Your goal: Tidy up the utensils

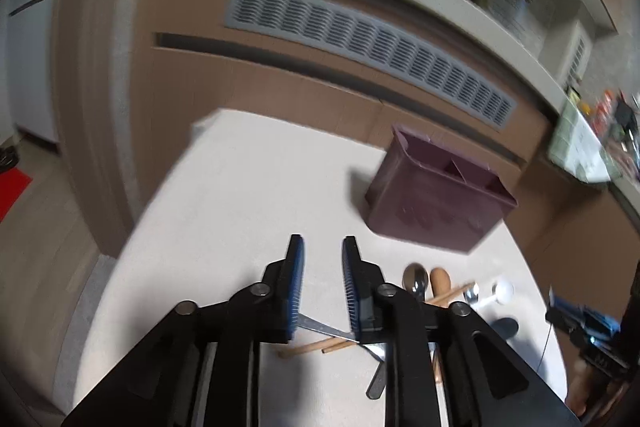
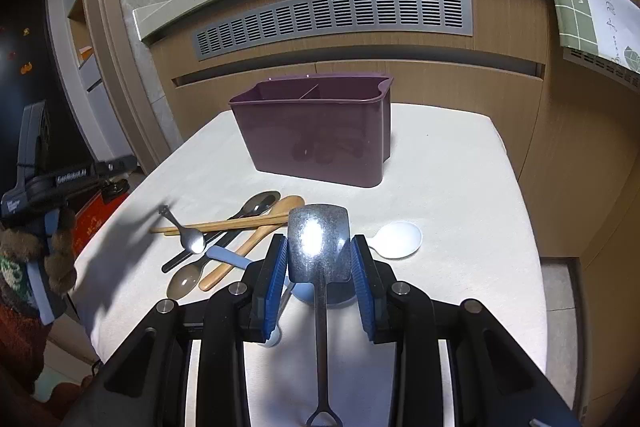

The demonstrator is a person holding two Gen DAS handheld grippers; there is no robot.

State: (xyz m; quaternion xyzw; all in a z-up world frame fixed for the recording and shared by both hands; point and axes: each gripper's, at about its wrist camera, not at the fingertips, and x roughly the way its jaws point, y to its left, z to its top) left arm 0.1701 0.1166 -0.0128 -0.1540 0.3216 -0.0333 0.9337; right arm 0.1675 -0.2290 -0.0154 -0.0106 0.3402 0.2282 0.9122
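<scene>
Right gripper, jaws parted, is bracketing a metal spatula at frame centre; contact is unclear. Left gripper is gaping empty, hiding utensils beneath. Purple caddy is standing beyond.

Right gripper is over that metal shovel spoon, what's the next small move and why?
Probably close the right gripper on the shovel-shaped metal spoon. Its bowl sits between the open blue pads, apparently ungripped, and the purple caddy beyond looks empty, with nothing standing above its rim.
</scene>
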